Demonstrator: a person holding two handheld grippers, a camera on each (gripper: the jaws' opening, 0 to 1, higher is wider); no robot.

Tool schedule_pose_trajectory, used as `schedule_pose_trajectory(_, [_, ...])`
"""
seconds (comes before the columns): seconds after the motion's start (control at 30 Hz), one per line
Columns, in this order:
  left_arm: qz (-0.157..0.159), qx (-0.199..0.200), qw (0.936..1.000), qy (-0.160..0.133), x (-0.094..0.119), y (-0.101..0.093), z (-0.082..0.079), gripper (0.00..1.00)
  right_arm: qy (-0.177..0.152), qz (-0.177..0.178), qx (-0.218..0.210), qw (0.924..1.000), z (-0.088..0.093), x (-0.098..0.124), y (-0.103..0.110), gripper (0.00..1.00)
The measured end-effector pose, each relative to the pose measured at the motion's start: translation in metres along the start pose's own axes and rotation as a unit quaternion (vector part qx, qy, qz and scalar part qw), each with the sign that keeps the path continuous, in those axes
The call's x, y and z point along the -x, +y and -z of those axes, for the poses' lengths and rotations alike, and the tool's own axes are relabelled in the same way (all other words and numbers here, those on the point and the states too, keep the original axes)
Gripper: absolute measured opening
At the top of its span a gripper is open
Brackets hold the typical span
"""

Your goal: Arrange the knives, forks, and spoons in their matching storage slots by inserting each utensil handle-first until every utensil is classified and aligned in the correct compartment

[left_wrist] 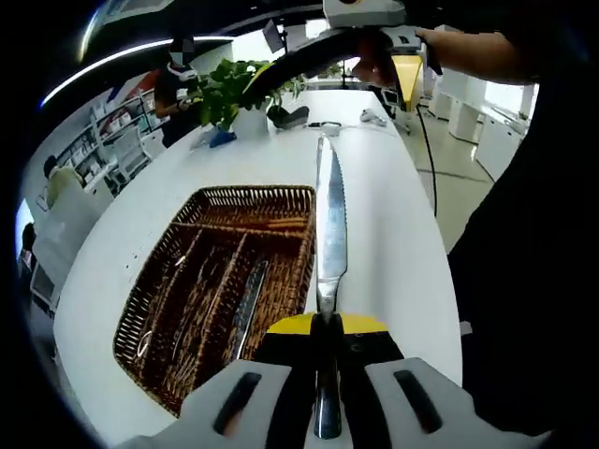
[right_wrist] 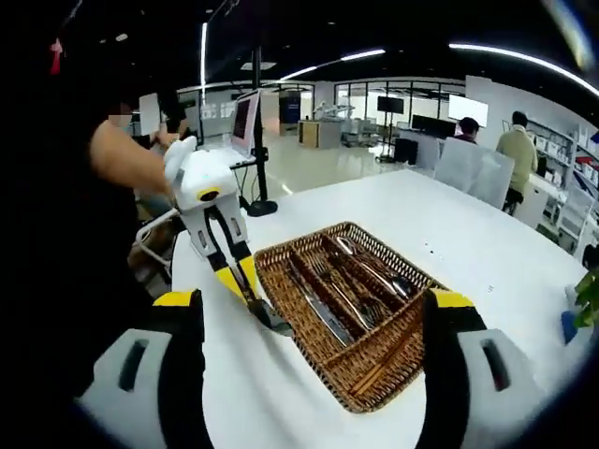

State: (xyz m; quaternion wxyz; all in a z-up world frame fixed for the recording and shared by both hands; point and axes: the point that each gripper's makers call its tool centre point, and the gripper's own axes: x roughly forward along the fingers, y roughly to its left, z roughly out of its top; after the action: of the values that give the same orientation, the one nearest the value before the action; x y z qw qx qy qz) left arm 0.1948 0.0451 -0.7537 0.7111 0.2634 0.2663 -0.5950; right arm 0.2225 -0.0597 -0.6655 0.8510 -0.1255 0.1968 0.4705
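My left gripper [left_wrist: 326, 323] is shut on the handle of a long serrated knife [left_wrist: 329, 224], whose blade points away along the right side of the wicker cutlery basket [left_wrist: 281, 198]. In the right gripper view the left gripper [right_wrist: 245, 281] holds that knife [right_wrist: 269, 320] with its tip low at the near-left corner of the basket [right_wrist: 374, 388]. The basket has long compartments: one knife [right_wrist: 316, 313] lies in the near slot, with forks [right_wrist: 351, 292] and spoons [right_wrist: 379, 269] beyond. My right gripper [right_wrist: 314, 299] is open with nothing between its jaws. It shows as the right gripper [left_wrist: 328, 94] across the table, in a hand.
The basket sits on a long white table [left_wrist: 393, 234]. A potted plant [left_wrist: 225, 89] and small items stand at the table's far end. The person's arm [right_wrist: 122, 159] reaches in from the left. A monitor on a stand [right_wrist: 248, 117] and people [right_wrist: 519, 150] are in the background.
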Motion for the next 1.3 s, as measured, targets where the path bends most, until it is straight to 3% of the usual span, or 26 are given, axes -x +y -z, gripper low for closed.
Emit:
schedule_pose_trajectory(0.23, [-0.009, 0.004, 0.9998, -0.018, 0.023, 0.013, -0.017, 0.05, 0.005, -0.002, -0.017, 0.9998, 0.010, 0.012, 0.008, 1.00])
schedule_pose_trajectory(0.33, [-0.014, 0.009, 0.9992, -0.036, 0.037, 0.013, -0.033, 0.05, -0.001, -0.008, -0.038, 0.9992, 0.005, 0.015, 0.013, 1.00])
schedule_pose_trajectory(0.47, [-0.022, -0.001, 0.9962, -0.084, 0.056, 0.010, -0.076, 0.05, -0.022, -0.013, -0.039, 0.9989, -0.010, 0.016, 0.022, 0.98])
schedule_pose_trajectory(0.6, [-0.027, -0.018, 0.9949, -0.096, 0.068, 0.012, -0.098, 0.05, -0.024, -0.025, -0.031, 0.9989, -0.014, 0.011, 0.028, 0.97])
schedule_pose_trajectory(0.77, [-0.025, -0.023, 0.9948, -0.096, 0.071, 0.017, -0.103, 0.05, -0.031, -0.034, -0.023, 0.9987, -0.020, 0.001, 0.028, 0.89])
schedule_pose_trajectory(0.93, [-0.030, -0.004, 0.9923, -0.120, 0.074, 0.022, -0.109, 0.05, -0.036, -0.060, 0.011, 0.9975, -0.033, -0.016, 0.043, 0.82])
schedule_pose_trajectory(1.07, [-0.031, 0.015, 0.9891, -0.143, 0.075, 0.023, -0.114, 0.05, -0.041, -0.069, 0.006, 0.9968, -0.039, -0.025, 0.045, 0.79])
schedule_pose_trajectory(1.2, [-0.032, 0.015, 0.9883, -0.148, 0.078, 0.023, -0.115, 0.05, -0.057, -0.074, -0.003, 0.9956, -0.049, -0.031, 0.048, 0.74])
schedule_pose_trajectory(1.3, [-0.053, 0.020, 0.9824, -0.178, 0.085, 0.034, -0.127, 0.05, -0.064, -0.090, -0.013, 0.9938, -0.056, -0.038, 0.056, 0.70])
